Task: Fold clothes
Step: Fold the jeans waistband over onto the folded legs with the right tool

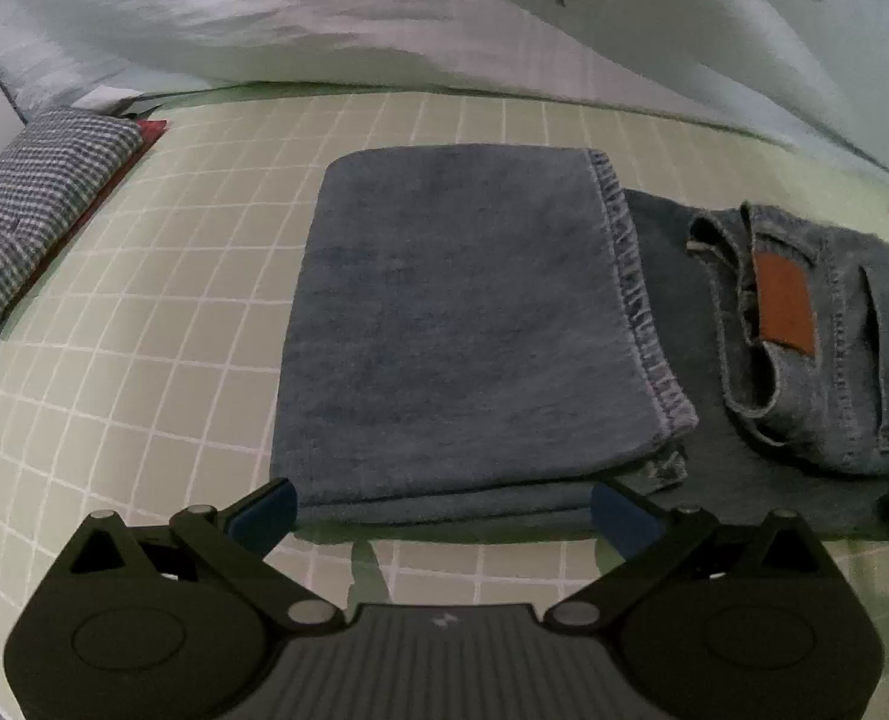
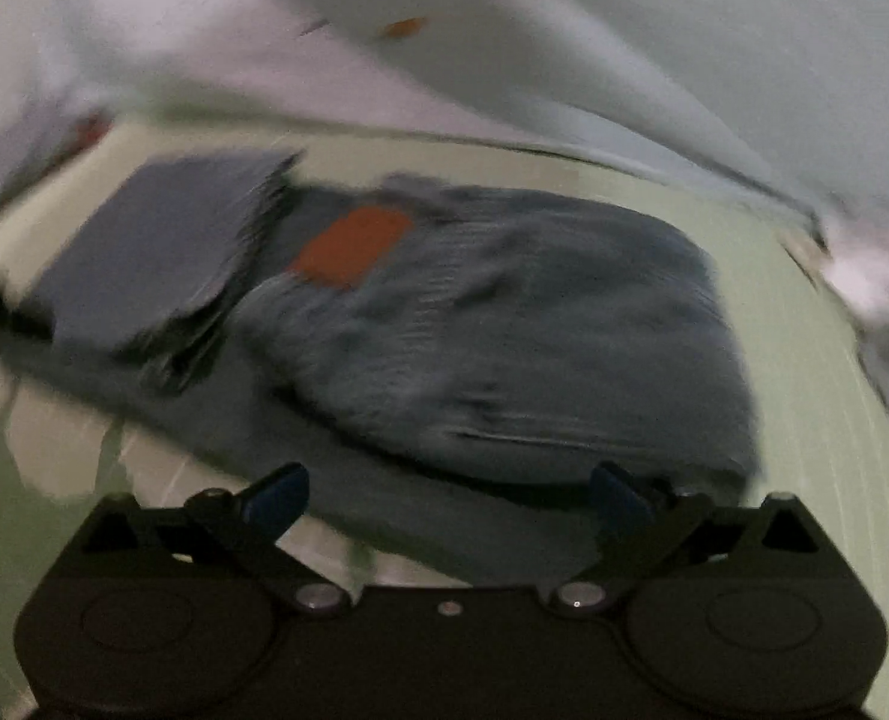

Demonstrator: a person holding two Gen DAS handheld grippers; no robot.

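A pair of blue jeans (image 1: 462,324) lies on a pale green sheet (image 1: 144,360) crossed by a white grid, partly folded: the leg end is doubled back flat over the rest, its stitched hem (image 1: 636,300) running from twelve o'clock down toward four o'clock in the left wrist view. The waistband (image 1: 804,324), with a brown leather patch (image 1: 783,303), sits bunched at three o'clock of the folded leg, just beside the hem.

The left gripper (image 1: 441,513) hovers at the near edge of the folded leg, at six o'clock in its own view. Its jaws stand wide open, one blue pad at each lower corner of the fold, holding nothing.

The right gripper (image 2: 447,495) shows in a heavily blurred picture. Its jaws also stand wide apart, with denim (image 2: 504,330) lying ahead of them and nothing gripped between the pads. The brown patch (image 2: 351,246) appears at eleven o'clock from that gripper.

A light blue quilt (image 1: 324,18) printed with small carrots fills the twelve o'clock side of both views. A folded blue-and-white checked cloth (image 1: 30,210) rests at nine o'clock, well apart from the jeans.
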